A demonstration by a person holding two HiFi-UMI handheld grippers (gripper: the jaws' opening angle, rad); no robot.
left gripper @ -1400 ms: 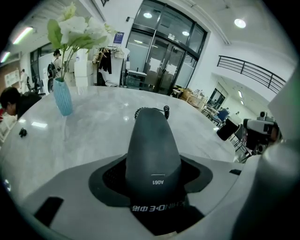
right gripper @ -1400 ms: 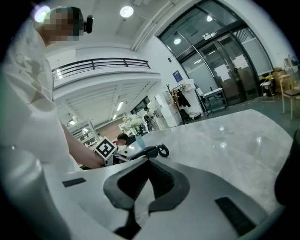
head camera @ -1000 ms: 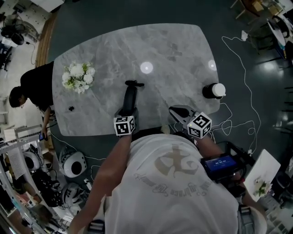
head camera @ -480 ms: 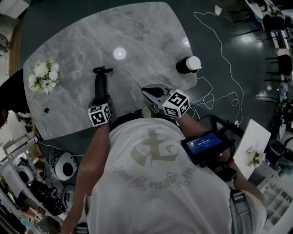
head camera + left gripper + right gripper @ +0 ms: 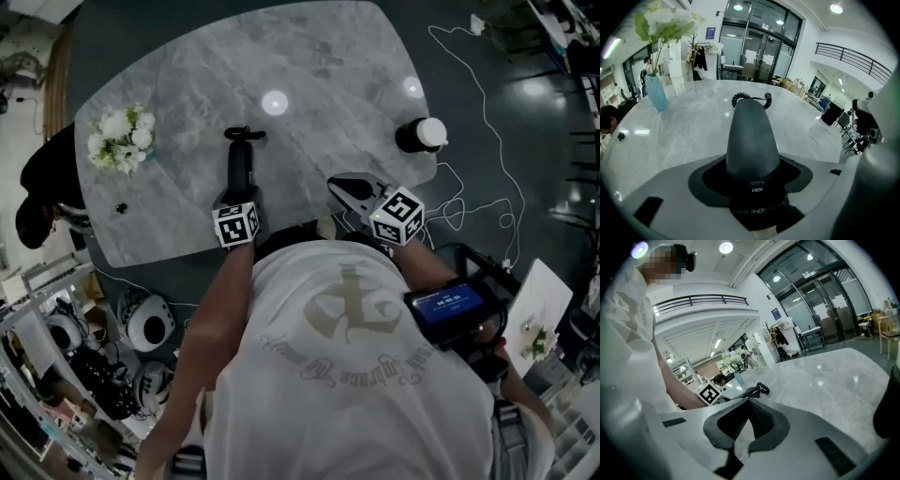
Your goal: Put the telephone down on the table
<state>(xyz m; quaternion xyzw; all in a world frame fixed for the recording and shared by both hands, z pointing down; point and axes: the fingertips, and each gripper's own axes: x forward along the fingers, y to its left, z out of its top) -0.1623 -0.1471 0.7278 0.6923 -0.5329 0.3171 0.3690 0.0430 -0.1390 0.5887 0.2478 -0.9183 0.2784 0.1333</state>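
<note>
L claw (image 5: 238, 197) clamped round telephone (image 5: 240, 161), forearm stretched fwd. R claw (image 5: 337, 184) jaws together (nothing between), elbow bent, pointing fwd-left.

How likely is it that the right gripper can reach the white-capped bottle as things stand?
Probably yes. The right gripper is empty, and only bare table lies between it and the bottle; the telephone, held in the left gripper, is off to the other side.
</note>
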